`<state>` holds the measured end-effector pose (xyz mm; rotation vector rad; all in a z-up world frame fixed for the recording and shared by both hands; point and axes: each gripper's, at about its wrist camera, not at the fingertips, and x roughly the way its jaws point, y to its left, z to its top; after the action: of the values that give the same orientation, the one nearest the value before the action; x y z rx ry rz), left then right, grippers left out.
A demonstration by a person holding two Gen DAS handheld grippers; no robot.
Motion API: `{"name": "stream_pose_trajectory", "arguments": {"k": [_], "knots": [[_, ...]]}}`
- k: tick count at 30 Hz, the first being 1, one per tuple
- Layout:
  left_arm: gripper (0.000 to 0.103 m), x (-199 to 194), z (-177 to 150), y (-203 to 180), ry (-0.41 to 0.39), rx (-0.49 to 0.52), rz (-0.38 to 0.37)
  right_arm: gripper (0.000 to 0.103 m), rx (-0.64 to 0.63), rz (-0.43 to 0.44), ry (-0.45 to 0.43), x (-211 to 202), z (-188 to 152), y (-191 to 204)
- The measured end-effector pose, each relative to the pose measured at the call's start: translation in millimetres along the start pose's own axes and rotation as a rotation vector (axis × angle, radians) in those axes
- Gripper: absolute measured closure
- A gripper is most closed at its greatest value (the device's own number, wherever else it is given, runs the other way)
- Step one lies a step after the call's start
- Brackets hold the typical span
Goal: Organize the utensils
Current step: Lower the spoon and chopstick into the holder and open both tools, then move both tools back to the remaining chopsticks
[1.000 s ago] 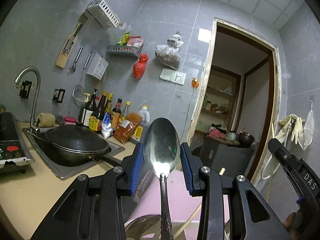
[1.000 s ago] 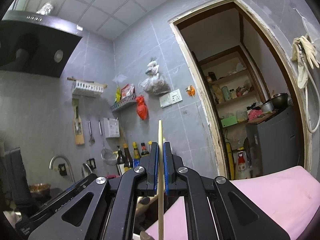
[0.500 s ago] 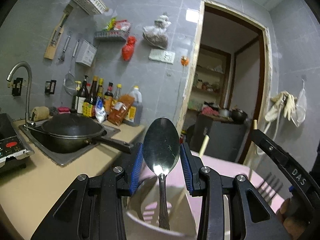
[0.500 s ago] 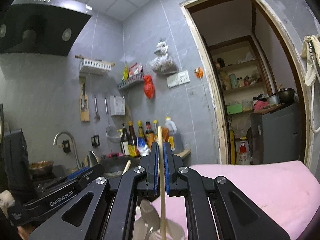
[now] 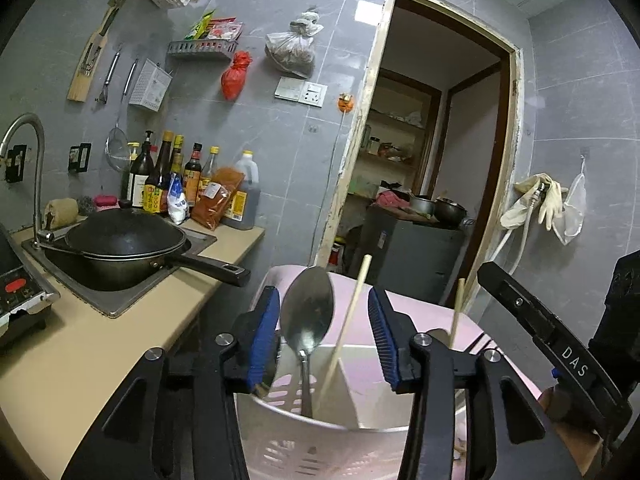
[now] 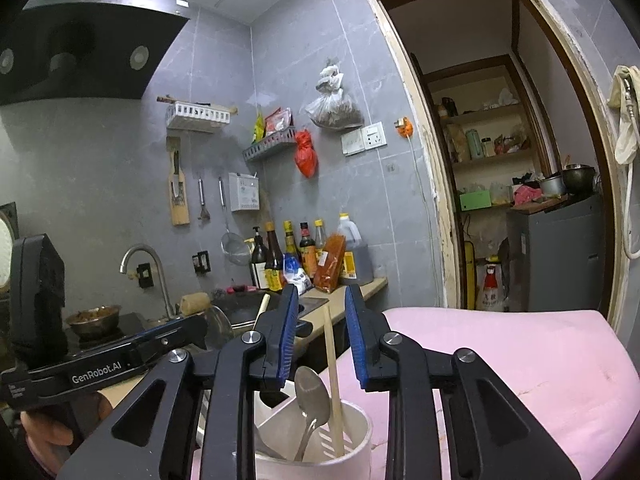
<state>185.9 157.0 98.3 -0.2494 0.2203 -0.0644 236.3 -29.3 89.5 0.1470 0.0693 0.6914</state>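
Over the white utensil holder (image 6: 316, 446) on the pink surface (image 6: 520, 364), both claws are letting go: the left gripper (image 5: 322, 334) has its jaws opening around the metal spoon (image 5: 308, 316), pads clear of the bowl, and the right gripper (image 6: 322, 336) has its jaws opening around a wooden chopstick (image 6: 334, 376), which stands free between them. Spoon and chopstick now rest upright in the holder, handles down, so the step in hand looks like the drop-off, and the next move likely calls for lifting both claws straight up without snagging either utensil. Beyond lie the counter (image 5: 80, 344), the black wok (image 5: 120, 240) in the sink and the sauce bottles (image 5: 172, 176) against the tiled wall.
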Motion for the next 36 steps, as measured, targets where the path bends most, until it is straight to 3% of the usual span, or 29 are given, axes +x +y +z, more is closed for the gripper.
{"name": "stream_pose_trajectory", "arguments": {"k": [2, 8, 10, 12, 13, 19, 30, 36], "knots": [[0.058, -3.6, 2.3, -5.0, 0.003, 0.001, -0.004, 0.076, -0.003, -0.012, -0.01, -7.9, 4.8, -0.5], [0.035, -17.9, 7.2, -25.8, -0.019, 0.021, 0.013, 0.051, -0.021, -0.07, -0.037, -37.7, 17.0, -8.3], [0.022, -24.0, 6.5, -34.1, -0.029, 0.024, 0.022, 0.046, -0.028, -0.093, -0.036, -48.6, 19.3, -12.6], [0.015, -29.0, 5.5, -41.8, -0.042, 0.033, 0.034, 0.027, -0.031, -0.118, -0.037, -61.5, 21.9, -18.4], [0.011, -32.1, 3.8, -47.0, -0.052, 0.043, 0.042, 0.023, -0.033, -0.134, -0.038, -68.9, 22.9, -21.8], [0.005, -40.3, -11.8, -78.6, -0.083, 0.137, 0.069, 0.001, -0.09, -0.22, -0.045, -107.7, 23.7, -34.8], [0.005, -26.7, -58.8, -119.4, 0.02, 0.192, 0.012, 0.0, -0.201, -0.346, -0.008, -156.4, 8.9, -55.0], [0.005, -9.1, -74.9, -133.0, 0.145, 0.201, -0.004, 0.0, -0.203, -0.405, 0.099, -168.4, -9.1, -76.3]]}}
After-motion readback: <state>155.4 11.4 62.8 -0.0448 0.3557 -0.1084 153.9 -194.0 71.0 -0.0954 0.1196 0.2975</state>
